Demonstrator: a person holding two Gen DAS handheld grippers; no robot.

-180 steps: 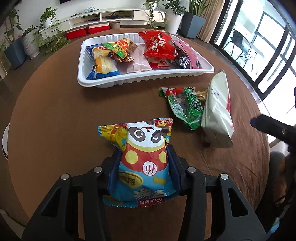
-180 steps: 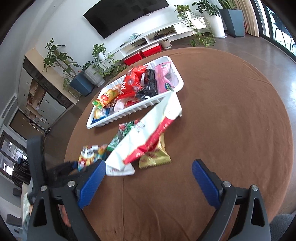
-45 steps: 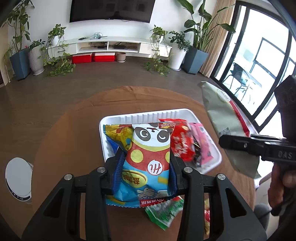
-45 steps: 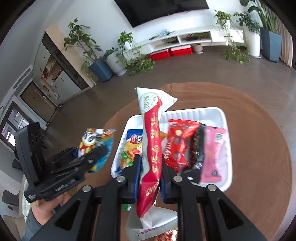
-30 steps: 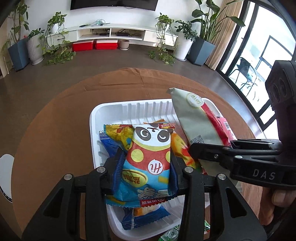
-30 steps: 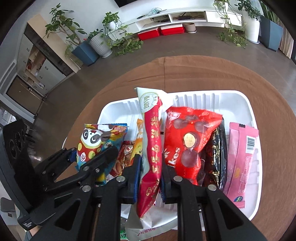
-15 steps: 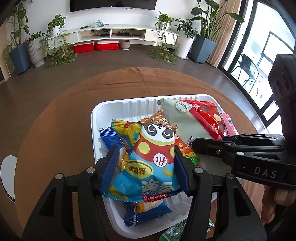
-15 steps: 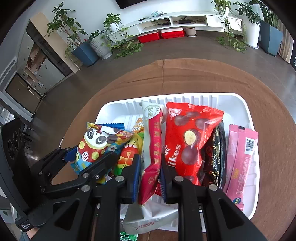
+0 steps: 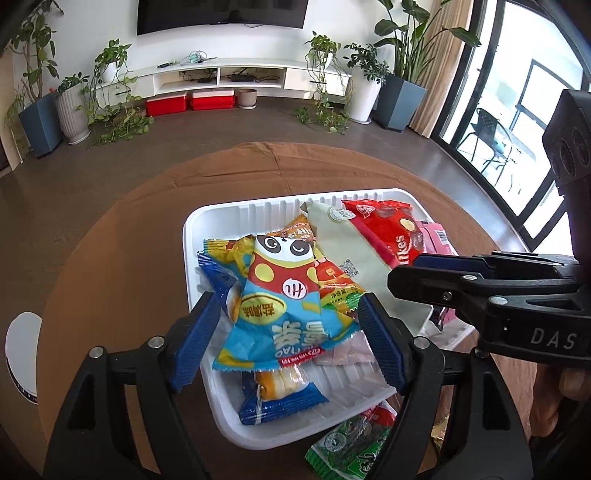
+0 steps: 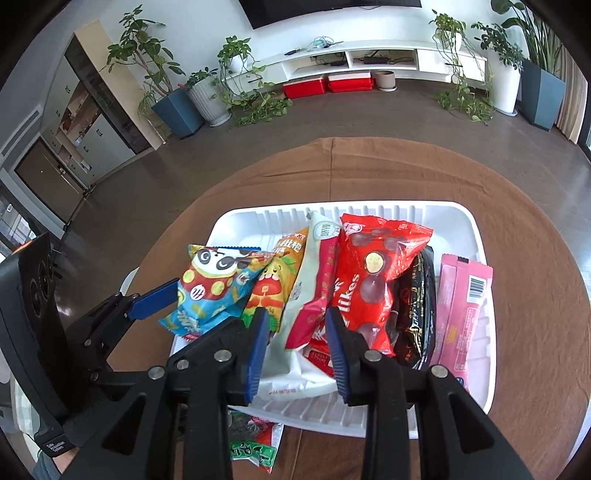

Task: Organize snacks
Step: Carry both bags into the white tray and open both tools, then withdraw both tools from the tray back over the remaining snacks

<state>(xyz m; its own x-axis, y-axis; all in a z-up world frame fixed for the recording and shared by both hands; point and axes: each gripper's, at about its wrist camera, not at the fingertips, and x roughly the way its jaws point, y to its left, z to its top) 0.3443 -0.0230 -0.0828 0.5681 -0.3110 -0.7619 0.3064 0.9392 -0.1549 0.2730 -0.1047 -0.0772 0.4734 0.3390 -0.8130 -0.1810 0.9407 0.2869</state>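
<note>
Left wrist view: our left gripper (image 9: 286, 341) has just spread, freeing the panda snack bag (image 9: 284, 306) onto the white tray (image 9: 229, 421); our right gripper (image 10: 295, 345) has likewise parted from the white-and-red pouch (image 10: 314, 291); we judge both snacks delivered, the green packet (image 9: 351, 443) remaining outside.

A wall-mounted TV (image 9: 221, 16) hangs above the white media console (image 9: 236, 75). Two red boxes (image 9: 190, 102) sit beneath the console, potted plants (image 9: 107, 70) flank it, and glass doors (image 9: 532, 107) stand to its right.

tray (image 9: 207, 221): white | panda packet (image 9: 280, 295): blue, red, yellow dots | tablecloth (image 9: 129, 240): brown | fingers (image 9: 195, 332): blue
</note>
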